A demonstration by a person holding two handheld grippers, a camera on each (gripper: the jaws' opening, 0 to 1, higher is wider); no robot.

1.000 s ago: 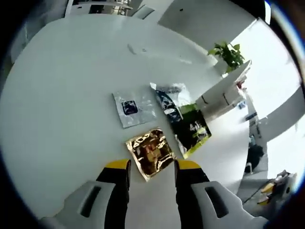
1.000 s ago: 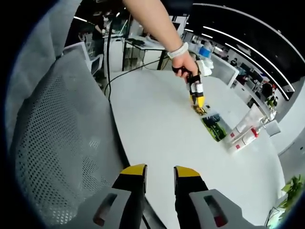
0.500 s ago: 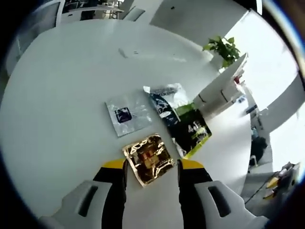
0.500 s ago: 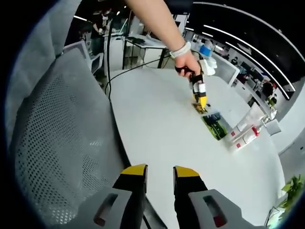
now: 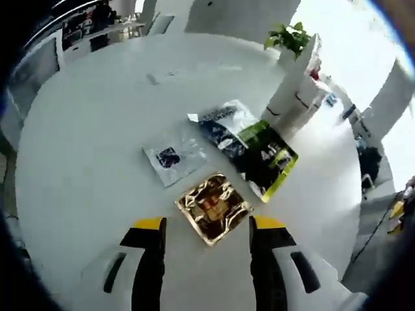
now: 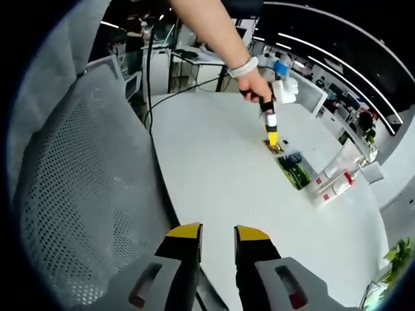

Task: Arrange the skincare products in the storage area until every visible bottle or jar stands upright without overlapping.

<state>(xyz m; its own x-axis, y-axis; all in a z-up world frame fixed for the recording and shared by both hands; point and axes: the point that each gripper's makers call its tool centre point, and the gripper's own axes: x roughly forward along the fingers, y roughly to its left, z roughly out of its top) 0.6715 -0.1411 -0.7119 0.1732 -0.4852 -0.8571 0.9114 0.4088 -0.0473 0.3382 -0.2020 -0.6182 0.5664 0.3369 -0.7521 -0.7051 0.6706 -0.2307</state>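
My left gripper (image 5: 207, 225) is open, its jaws on both sides of the gold sachet (image 5: 214, 207) lying flat on the table (image 5: 78, 155). I should pinch one edge gently. My right gripper (image 6: 216, 232) is open and holds nothing.

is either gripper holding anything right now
No. The left gripper is open around the gold sachet, not clamped; the right gripper is open and empty.

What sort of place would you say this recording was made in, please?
Probably an open-plan office: a large round white table, a grey mesh office chair beside it, rows of desks behind under long ceiling light strips, and a potted plant.
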